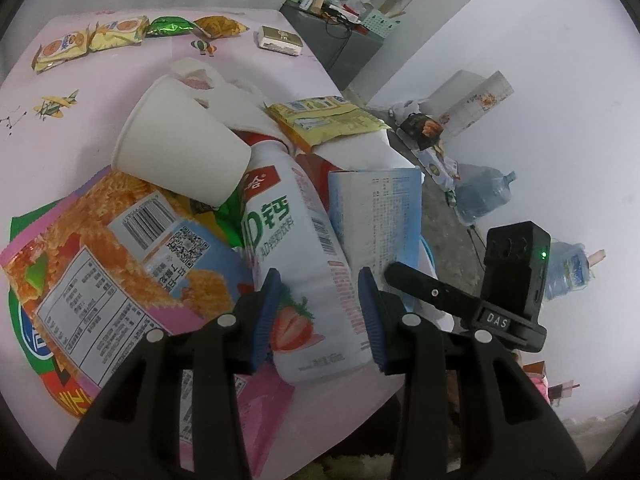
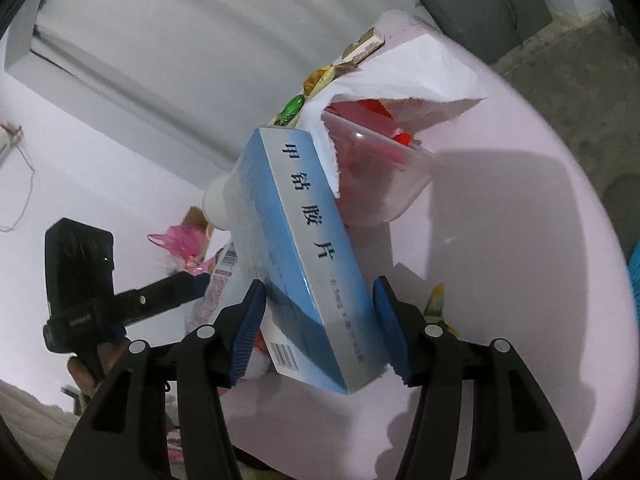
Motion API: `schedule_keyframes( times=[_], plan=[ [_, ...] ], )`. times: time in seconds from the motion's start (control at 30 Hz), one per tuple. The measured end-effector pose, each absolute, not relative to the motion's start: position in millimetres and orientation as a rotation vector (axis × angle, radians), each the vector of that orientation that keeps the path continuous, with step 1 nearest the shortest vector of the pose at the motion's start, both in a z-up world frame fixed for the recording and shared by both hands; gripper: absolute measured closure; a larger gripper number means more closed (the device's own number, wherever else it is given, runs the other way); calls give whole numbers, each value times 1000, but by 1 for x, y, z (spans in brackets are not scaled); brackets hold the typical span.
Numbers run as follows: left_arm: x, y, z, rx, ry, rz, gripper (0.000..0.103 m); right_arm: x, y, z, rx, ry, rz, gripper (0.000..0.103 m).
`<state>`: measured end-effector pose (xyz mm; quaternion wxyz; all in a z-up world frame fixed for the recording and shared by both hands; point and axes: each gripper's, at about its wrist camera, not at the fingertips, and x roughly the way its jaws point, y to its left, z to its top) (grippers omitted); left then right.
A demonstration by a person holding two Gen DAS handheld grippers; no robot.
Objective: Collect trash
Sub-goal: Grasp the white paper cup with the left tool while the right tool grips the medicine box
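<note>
Pink desk [image 1: 100, 92] is carrying piled trash where the left gripper [image 1: 318, 318] is clamping a white strawberry-drink bottle [image 1: 304, 264] while the right gripper [image 2: 318, 326] is holding a blue medicine box [image 2: 304, 248], both seemingly for binning.

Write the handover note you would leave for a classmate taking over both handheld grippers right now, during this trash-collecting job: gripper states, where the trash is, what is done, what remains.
Left gripper: shut on the strawberry milk drink bottle, at the near end of the trash pile.
Right gripper: closed around the blue medicine box, held tilted above the pink table.
Trash: white paper cup, orange snack bag, yellow wrapper and clear plastic container heaped together.
Done: most trash gathered into one pile.
Left: biscuit packs, green wrapper and small beige box sit along the far edge, uncollected.
</note>
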<state>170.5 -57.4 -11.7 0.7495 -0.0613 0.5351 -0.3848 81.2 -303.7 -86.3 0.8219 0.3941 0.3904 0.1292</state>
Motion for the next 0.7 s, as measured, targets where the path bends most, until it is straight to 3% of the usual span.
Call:
schedule_keyframes(
  times=[0.07,0.13,0.23,0.53,0.7],
  plan=[
    [170,-58,-8,-126,1153,-840,67,82,-301,-83,821,824,283,52],
    [170,-58,-3,-117,1130,-837,67,81,-296,-74,771,821,283,62],
    [174,-60,6,-103,1100,-832,67,74,-288,-61,694,820,263,66],
    [192,-78,51,24,867,-779,55,47,-282,-37,586,842,198,67],
    [216,-77,55,22,856,-741,53,28,-294,-30,633,815,159,68]
  ],
)
